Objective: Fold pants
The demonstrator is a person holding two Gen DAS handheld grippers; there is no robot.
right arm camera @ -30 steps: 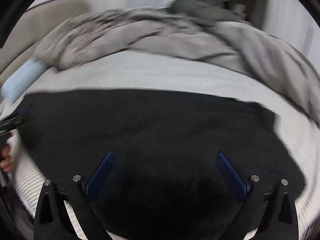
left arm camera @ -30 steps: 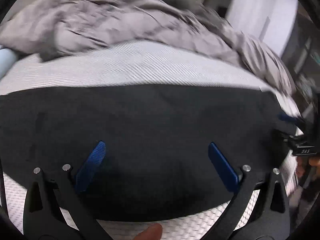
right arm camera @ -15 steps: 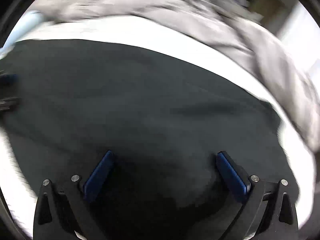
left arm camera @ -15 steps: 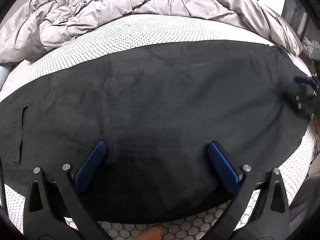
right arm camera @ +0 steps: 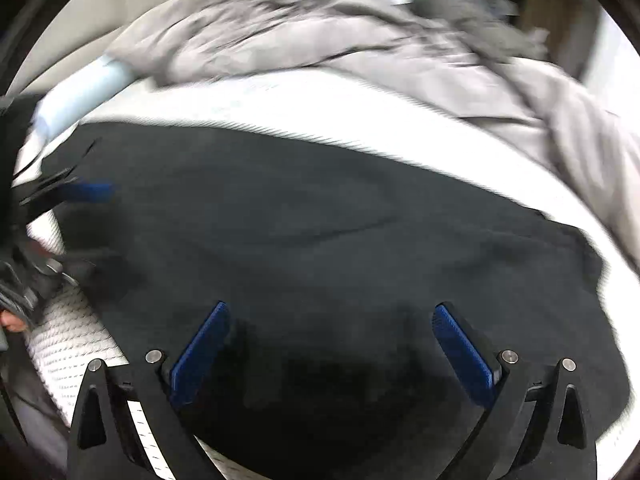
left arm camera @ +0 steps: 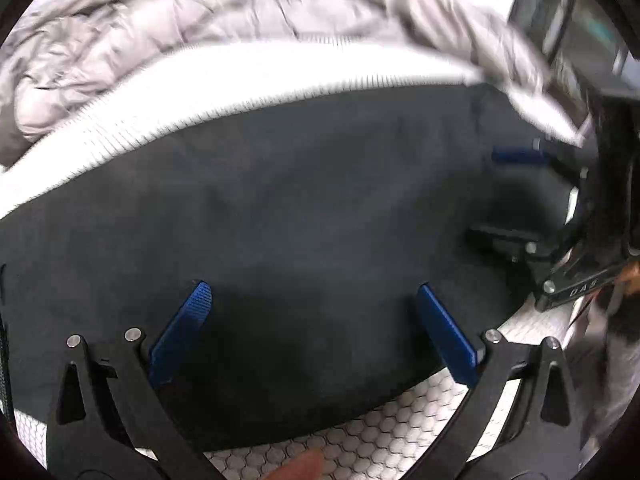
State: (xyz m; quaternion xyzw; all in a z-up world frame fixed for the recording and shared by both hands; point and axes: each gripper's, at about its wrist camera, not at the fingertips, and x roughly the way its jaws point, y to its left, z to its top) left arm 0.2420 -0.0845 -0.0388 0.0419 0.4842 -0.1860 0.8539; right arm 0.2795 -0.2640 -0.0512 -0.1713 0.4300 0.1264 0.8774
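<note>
The left gripper had its jaws spread wide with nothing between the blue pads, and the right gripper had its jaws spread just as wide and equally empty. Both hung over the black pants, whose cloth filled the gap between each pair of pads in both wrist views. Whether any pad touched the fabric could not be told.

The pants lay spread flat across a bed, on a white mattress cover with a honeycomb pattern that showed along the near edge in the left view. A band of the same cover ran beyond the far edge of the pants. In the left view the right gripper reached in over the pants' right end; in the right view the left gripper stood at their left end.

Behind lay a rumpled grey duvet, with a pale blue pillow at its left. Both views were blurred.
</note>
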